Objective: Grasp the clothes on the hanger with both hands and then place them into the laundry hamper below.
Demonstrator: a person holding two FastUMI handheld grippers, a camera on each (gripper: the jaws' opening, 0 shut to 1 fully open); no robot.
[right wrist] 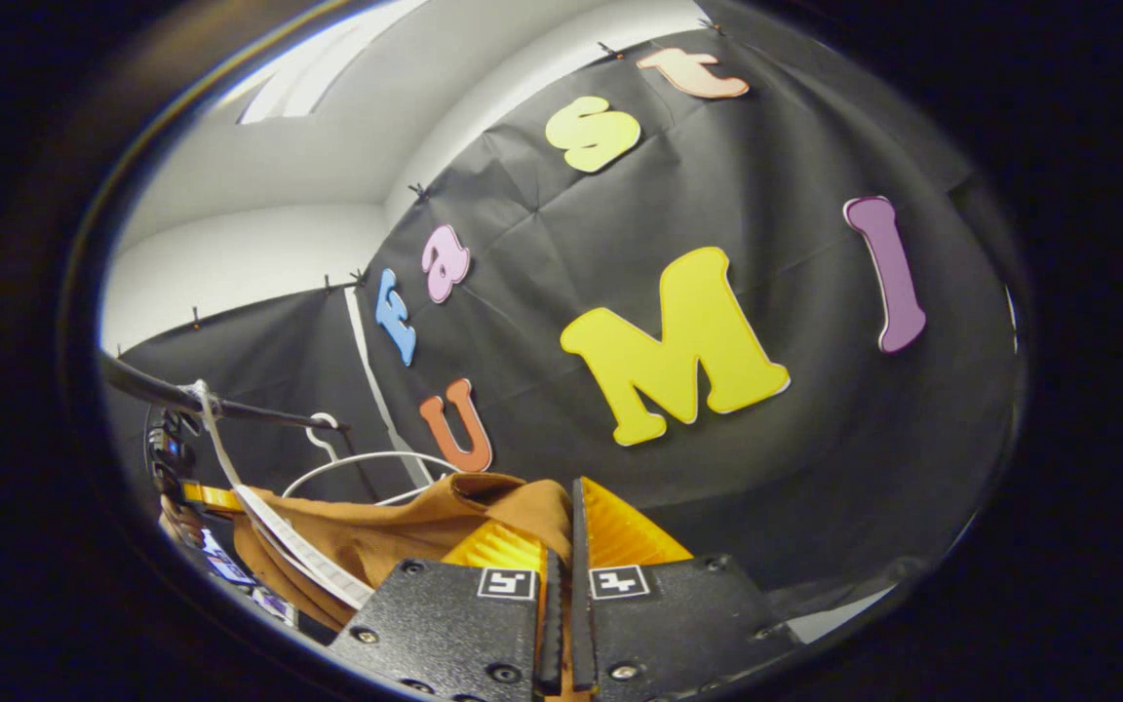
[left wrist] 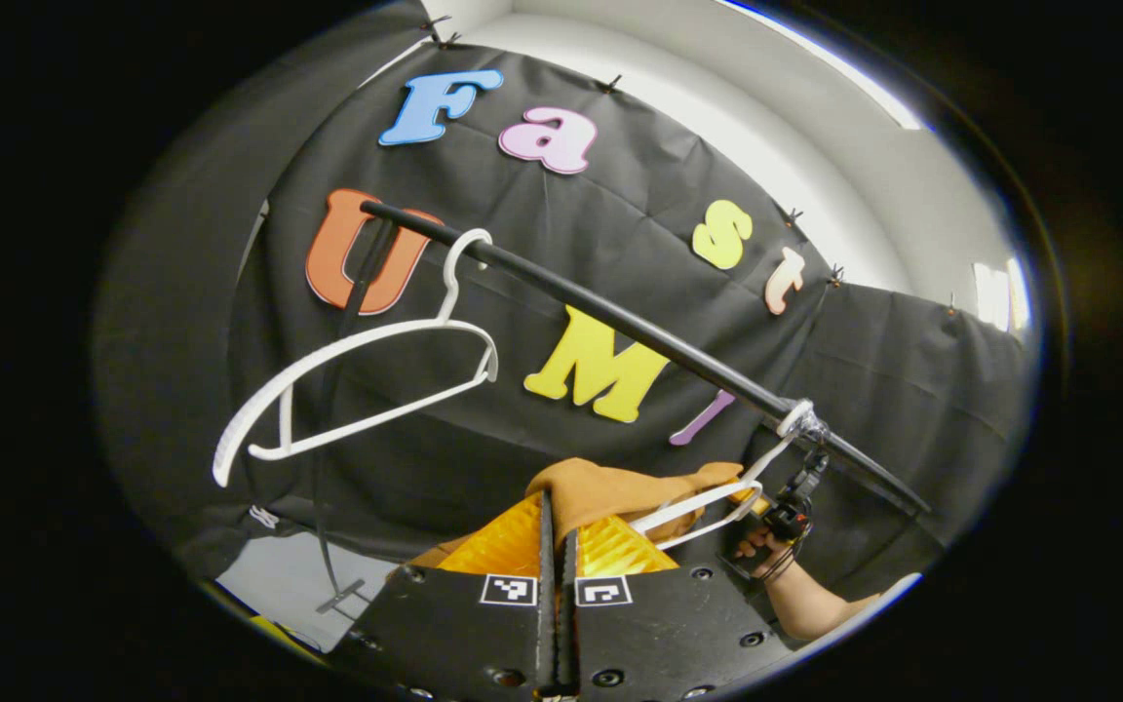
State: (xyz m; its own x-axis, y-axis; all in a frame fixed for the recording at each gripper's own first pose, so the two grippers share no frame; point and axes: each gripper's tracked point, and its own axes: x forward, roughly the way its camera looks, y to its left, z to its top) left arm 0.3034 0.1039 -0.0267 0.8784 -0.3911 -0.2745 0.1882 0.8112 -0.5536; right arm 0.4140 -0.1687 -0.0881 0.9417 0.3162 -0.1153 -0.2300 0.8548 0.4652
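Brown cloth, the garment [left wrist: 610, 492], bunched just below the black rail [left wrist: 639, 331] and draped over a white hanger [left wrist: 708, 507] hooked near the rail's far end. Open black backdrop all along behind the rail; a second, bare white hanger [left wrist: 357, 380] hung near the rail's other end, well apart from the garment. Left gripper [left wrist: 557, 546] raised toward the rail, fingers drawn together with the cloth's edge pinched between them. Right gripper [right wrist: 561, 546] likewise tilted up, clamped on a fold of the garment [right wrist: 425, 522] below the rail [right wrist: 220, 405]. Beyond the draped hanger, a hand [left wrist: 766, 546] on the other gripper, forearm bare. Hanger arm [right wrist: 298, 556] crossing the cloth beside the fingers.
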